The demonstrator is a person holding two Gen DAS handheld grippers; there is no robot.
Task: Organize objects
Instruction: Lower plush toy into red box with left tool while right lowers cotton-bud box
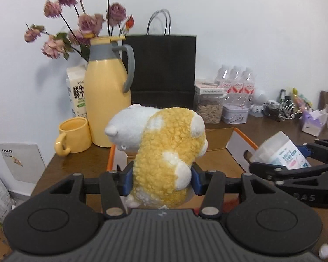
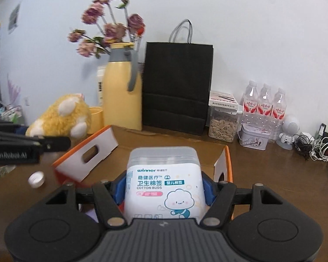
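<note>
Left gripper (image 1: 161, 180): my left tool, blue pads clamped on both flanks of the plush toy (image 1: 164, 152); toy is raised off the desk (image 1: 76, 166), head tipped to the left.
Plush toy: yellow curly body with white patches and a white head; it sits between my left jaws, sticking out forward and up past the pads.
Right gripper (image 2: 161, 187): my right tool, blue pads pressed on the two sides of the cotton buds box (image 2: 164, 185); box is upright, label facing my camera, clear lid on top.
Cotton buds box: held in the right jaws, over the near part of the cardboard box (image 2: 87, 155).
Cardboard box: open, orange outside, white flaps with handle slots; just ahead of both tools, mid-desk.
Bottle cap (image 2: 36, 179): small and white, on the desk near its front-left part, left of the cardboard box.
Mug (image 1: 74, 137): yellow, towards the desk's left edge, just beside the thermos jug (image 1: 108, 100).
Thermos jug: yellow with grey handle, at the back-left of the desk, dried flowers (image 1: 81, 21) behind it.
Black paper bag (image 1: 161, 69): at the desk's back edge, against the wall.
Water bottles (image 2: 264, 104): three, back edge, right of the bag.
</note>
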